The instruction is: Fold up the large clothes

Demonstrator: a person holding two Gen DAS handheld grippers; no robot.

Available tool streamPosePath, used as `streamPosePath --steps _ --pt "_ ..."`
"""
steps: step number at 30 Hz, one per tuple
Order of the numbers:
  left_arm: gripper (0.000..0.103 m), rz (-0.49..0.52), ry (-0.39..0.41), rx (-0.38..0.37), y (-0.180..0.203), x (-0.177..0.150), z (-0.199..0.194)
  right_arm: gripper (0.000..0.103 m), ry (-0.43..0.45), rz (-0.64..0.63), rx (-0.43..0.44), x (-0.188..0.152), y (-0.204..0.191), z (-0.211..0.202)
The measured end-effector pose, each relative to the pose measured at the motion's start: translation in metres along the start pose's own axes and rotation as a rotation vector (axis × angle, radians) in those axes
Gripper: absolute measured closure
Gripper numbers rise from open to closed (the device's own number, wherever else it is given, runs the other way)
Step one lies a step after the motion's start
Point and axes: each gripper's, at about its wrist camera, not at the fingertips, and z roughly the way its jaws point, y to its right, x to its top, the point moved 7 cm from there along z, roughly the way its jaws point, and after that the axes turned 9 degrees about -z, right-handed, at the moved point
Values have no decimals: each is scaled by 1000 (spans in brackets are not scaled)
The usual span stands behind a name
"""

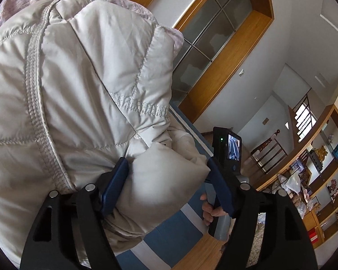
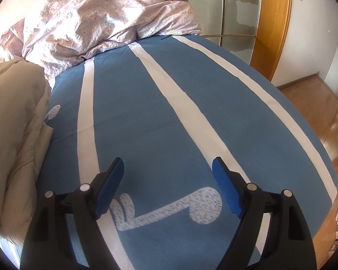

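While the left claw pinches a puffy wad of the beige quilted jacket between its blue pads, the right claw hangs spread and empty over the blue striped bed sheet. Jacket is bunched at the bed's left side, near the pink duvet; looks early, no neat fold visible. Most of the jacket is cropped, so sleeves, zip and layering can't be judged.
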Motion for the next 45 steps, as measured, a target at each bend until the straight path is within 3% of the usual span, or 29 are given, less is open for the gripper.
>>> streamPosePath --steps 7,8,10,12,17,20,27,45 --pt "29 -74 -70 -20 -16 6 12 22 -5 1 -5 -1 0 -1" --pt "27 -61 -61 -23 -12 5 8 22 -4 3 -4 -1 0 -2" --pt "13 -9 -51 -47 0 1 3 22 -1 9 -6 0 2 -3" --pt "9 47 -72 -38 10 -5 5 22 0 16 -8 0 3 -5" --pt "9 104 -58 -23 20 -10 -2 22 6 17 -14 1 3 -9" --pt "9 161 -27 46 26 -13 -8 22 7 18 -23 1 4 -11" --pt "9 243 -66 107 33 -27 1 22 -2 24 -50 -1 9 -13" --pt "9 256 -108 189 16 -35 36 22 -28 -4 -83 -8 8 3"
